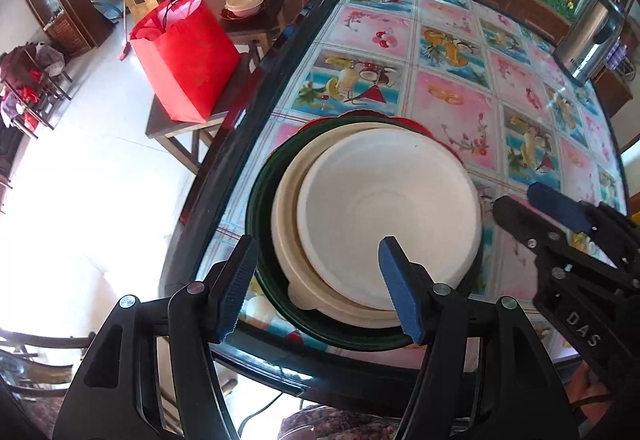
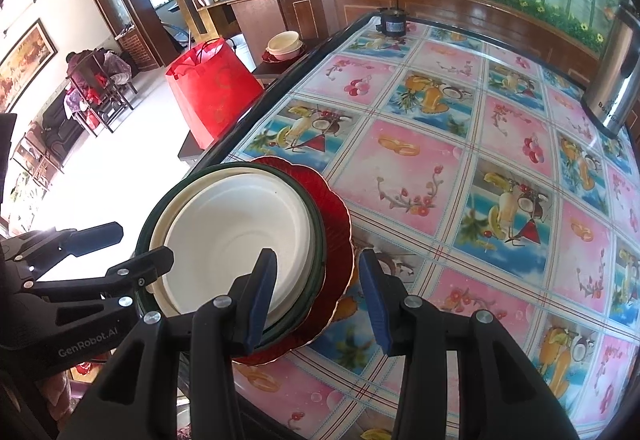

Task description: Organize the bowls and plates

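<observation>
A white bowl (image 1: 384, 208) sits nested in a cream bowl (image 1: 286, 224), which rests in a dark green dish (image 1: 256, 208), and all three stand on a red scalloped plate (image 2: 336, 236). The stack is at the near left corner of the table (image 2: 460, 168), close to its dark edge, on a glossy cloth printed with fruit and flower squares.

The left gripper (image 1: 318, 288) hovers over the near side of the stack with its jaws parted and nothing between the pads. In its own view one finger hangs outside the green dish's left rim and the other over the inside of the white bowl. Whether either pad touches the rims cannot be told.

The right gripper (image 2: 318, 302) is at the stack's right side, jaws partly open and straddling the rims: its left finger lies over the white bowl's inner wall, its right finger stands outside the red plate, over the cloth. No pad visibly presses on anything.

Farther out, a steel kettle (image 2: 616, 80) stands at the table's far right and a small black motor (image 2: 394, 22) at its far edge. Left of the table, a red bag (image 1: 184, 56) sits on a low stool (image 1: 188, 124), with more bowls (image 1: 244, 0) on a stool beyond.
</observation>
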### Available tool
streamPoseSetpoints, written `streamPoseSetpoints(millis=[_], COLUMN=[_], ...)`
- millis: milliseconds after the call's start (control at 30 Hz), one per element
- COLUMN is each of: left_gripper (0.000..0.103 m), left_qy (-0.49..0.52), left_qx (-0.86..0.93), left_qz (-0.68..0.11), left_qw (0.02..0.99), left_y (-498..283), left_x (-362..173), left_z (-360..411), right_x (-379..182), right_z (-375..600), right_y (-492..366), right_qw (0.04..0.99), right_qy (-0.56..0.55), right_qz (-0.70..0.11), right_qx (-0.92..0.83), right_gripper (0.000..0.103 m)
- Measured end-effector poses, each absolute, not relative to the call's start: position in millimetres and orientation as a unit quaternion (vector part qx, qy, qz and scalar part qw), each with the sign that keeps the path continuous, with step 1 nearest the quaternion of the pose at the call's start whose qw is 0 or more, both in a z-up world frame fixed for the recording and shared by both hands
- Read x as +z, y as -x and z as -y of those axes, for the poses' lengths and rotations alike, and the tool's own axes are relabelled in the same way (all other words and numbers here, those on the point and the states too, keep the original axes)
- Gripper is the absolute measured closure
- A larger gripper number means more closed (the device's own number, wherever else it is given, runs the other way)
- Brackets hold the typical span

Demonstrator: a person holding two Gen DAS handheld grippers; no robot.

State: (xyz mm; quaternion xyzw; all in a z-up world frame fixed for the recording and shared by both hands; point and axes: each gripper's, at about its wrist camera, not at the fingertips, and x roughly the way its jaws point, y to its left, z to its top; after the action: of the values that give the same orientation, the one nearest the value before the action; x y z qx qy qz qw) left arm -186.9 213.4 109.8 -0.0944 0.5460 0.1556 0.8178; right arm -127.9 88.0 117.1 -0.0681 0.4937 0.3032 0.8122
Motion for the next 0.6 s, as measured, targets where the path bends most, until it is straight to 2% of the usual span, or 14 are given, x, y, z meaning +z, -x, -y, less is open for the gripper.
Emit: streamPoseSetpoints(millis=[600], left_gripper=[0.038], left_qy=[0.097], left_qx=[0.154], left_qz=[-0.533], left_qw=[0.827], left_y=[189.4], left_x=[115.7], left_z=[-214.3], right_x=[114.9], right_z=[-94.6], right_y=[128.4], right_qw=[0.806], right_qy=[0.074], right_qz=[-0.496], right_qx=[0.314], right_gripper=[0.060])
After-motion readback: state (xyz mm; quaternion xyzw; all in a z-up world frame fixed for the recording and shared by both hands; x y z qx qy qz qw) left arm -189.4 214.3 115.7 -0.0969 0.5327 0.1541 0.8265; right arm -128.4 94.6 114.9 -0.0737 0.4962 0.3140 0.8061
